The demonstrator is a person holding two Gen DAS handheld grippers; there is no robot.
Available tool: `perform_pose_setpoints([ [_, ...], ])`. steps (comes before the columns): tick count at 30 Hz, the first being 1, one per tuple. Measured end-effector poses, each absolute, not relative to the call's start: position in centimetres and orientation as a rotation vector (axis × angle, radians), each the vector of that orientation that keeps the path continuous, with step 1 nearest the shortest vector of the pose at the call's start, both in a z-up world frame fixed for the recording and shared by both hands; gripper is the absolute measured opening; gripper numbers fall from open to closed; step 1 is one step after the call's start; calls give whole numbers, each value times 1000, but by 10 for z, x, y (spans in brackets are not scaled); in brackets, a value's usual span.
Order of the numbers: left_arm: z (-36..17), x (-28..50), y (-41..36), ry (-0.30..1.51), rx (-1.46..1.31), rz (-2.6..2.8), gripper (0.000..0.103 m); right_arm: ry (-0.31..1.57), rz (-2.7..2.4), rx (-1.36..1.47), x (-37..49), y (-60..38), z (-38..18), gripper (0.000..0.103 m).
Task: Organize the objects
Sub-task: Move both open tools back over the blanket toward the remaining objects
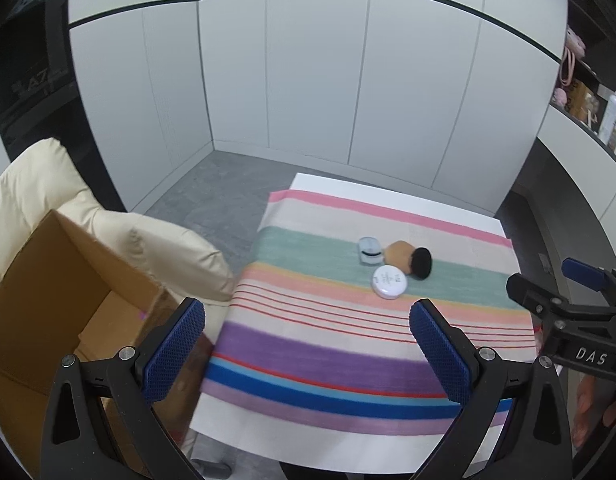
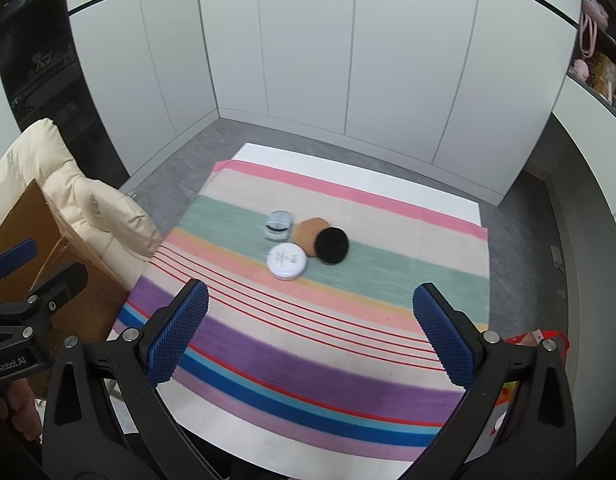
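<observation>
Hovering high over the striped cloth (image 2: pixel 308 360), both your tools are spread wide with nothing between the blue pads. The right gripper (image 2: pixel 309 330) has the three small items straight ahead of its fingers, well apart from the tips: a white round tin (image 2: pixel 288 261) nearest, a small clear case (image 2: pixel 278 225) just behind it to the left, and a tan puff with a black pad (image 2: pixel 321 240) to the right, all bunched close, perhaps touching. From the left gripper (image 1: pixel 308 346) the same cluster sits ahead and slightly right, while the open cardboard box (image 1: pixel 48 300) lies low to its left, resting against a cream cushion (image 1: pixel 176 248). My guess is the box is where things go, though nothing confirms it. Watch the crowding: closing on the tin could nudge the case or drag the puff along. The tin is flat and smooth, so a pinch across its rim may slip. The loose cloth could bunch under your fingertips if you come down too deep. Mind your two tools crossing paths near the box.
</observation>
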State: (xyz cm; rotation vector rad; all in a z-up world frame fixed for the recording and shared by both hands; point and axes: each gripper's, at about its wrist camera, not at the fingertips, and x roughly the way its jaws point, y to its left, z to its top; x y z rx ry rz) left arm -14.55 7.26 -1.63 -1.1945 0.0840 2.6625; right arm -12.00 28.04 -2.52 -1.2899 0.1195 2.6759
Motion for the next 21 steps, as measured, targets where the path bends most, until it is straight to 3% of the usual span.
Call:
perform_pose_setpoints([
  [21,-46,-161,155,168,-1219,2550,103,232,2535,-1274,-92,356,-50,103],
])
